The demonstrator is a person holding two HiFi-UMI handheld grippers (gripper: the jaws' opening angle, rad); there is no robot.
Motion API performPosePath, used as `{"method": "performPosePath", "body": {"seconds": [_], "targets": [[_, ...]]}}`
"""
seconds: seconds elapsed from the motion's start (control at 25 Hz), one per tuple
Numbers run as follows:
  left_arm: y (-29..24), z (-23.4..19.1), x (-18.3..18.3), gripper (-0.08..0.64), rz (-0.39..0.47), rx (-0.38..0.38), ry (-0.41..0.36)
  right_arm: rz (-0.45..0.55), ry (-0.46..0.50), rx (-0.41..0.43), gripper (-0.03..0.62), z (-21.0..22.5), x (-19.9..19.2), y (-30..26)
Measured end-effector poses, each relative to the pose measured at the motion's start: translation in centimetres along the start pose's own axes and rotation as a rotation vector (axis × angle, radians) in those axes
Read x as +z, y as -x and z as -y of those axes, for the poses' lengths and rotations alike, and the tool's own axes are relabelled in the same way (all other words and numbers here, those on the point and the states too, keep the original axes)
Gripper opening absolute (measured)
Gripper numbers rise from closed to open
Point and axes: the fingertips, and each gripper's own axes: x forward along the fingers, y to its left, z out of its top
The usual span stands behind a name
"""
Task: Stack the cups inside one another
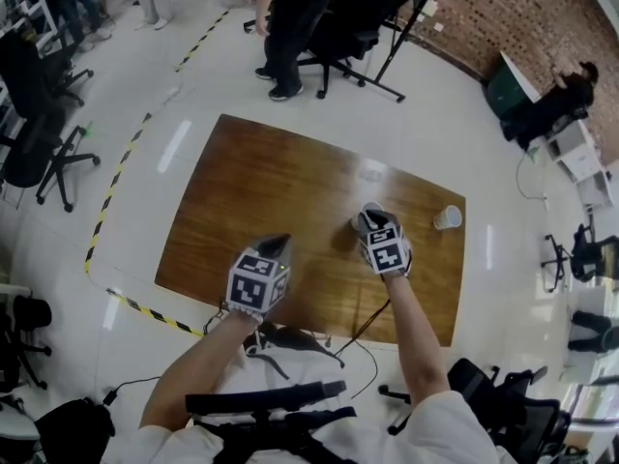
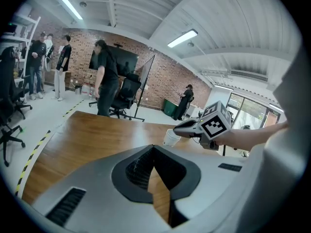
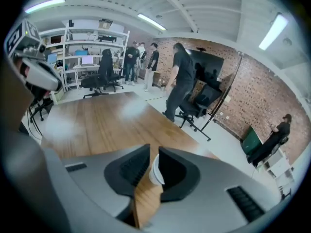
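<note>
A white paper cup [image 1: 370,208] stands upright on the brown wooden table [image 1: 251,191], right of its middle. My right gripper [image 1: 371,220] is at this cup from the near side, and its rim [image 3: 156,171] shows between the parted jaws, close to the right one, with wood visible on the cup's left. In the left gripper view the same cup [image 2: 171,138] sits under the right gripper [image 2: 184,126]. A second white cup [image 1: 447,218] lies on its side near the table's right edge. My left gripper [image 1: 279,244] hovers over the near part of the table, its tips [image 2: 153,147] meeting with nothing between them.
A person [image 1: 290,27] stands beyond the far edge beside an office chair [image 1: 343,32] and a stand's legs [image 1: 387,75]. Black cables [image 1: 290,341] hang at the table's near edge. Yellow-black tape [image 1: 106,211] runs on the floor at the left.
</note>
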Motion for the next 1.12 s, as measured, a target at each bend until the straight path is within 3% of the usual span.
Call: {"method": "performPosePath", "body": {"seconds": [0.16,0.28,0.48,0.6,0.84,1.12], "targets": [[1.2,0.0,0.2,-0.002,0.020,-0.004,-0.003,0.124,-0.115,0.000,0.075,-0.5,2.8,3.4],[2.5,0.0,0.1,-0.002,0.030,-0.008,-0.006,0.186,-0.169,-0.006,0.006,-1.7,4.0,6.1],[5.3,-0.4,-0.1,-0.002,0.064,-0.025,-0.008,0.270,-0.231,-0.029,0.005,-4.8,5.7,10.2],[7.1,-0.2,-0.2,-0.002,0.082,-0.048,-0.020,0.331,-0.318,-0.042,0.005,-6.5,6.3,12.7],[11.6,0.6,-1.8,-0.002,0.098,-0.082,-0.071,0.410,-0.544,-0.054,0.005,-10.9,4.3,16.8],[15.5,2.0,-4.2,-0.002,0.095,-0.134,-0.108,0.397,-0.603,-0.100,0.005,-15.6,0.8,21.0]]}}
